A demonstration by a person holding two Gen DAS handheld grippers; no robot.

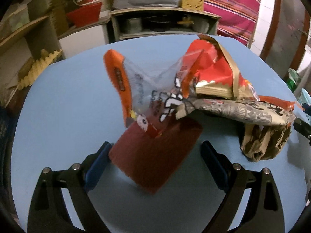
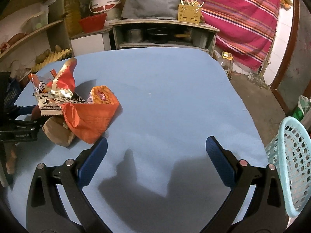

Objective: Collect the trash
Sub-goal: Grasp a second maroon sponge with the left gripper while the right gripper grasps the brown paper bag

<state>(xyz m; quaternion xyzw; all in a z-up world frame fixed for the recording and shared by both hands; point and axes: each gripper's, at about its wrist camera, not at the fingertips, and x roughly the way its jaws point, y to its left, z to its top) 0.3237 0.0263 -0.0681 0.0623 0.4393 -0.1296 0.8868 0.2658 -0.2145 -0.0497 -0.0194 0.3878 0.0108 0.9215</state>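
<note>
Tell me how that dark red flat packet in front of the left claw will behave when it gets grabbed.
The dark red packet looks thin and flat, so it will probably flex rather than stay stiff. It seems tucked under the clear orange-edged wrapper, so pulling it may drag that along. It sits between the open left claw's fingers on the blue table, likely light enough to slide when nudged.

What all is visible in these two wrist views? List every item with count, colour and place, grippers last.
table: one, light blue, under everything
snack wrappers: a heap, orange, red, patterned and brown, table's left side in the right wrist view
dark red card: one, between the left fingers, blurred
basket: one, pale blue, table's right edge
bucket: one, white, back shelf
striped cloth: one, pink, behind
left gripper: open
right gripper: open, over bare table
</note>
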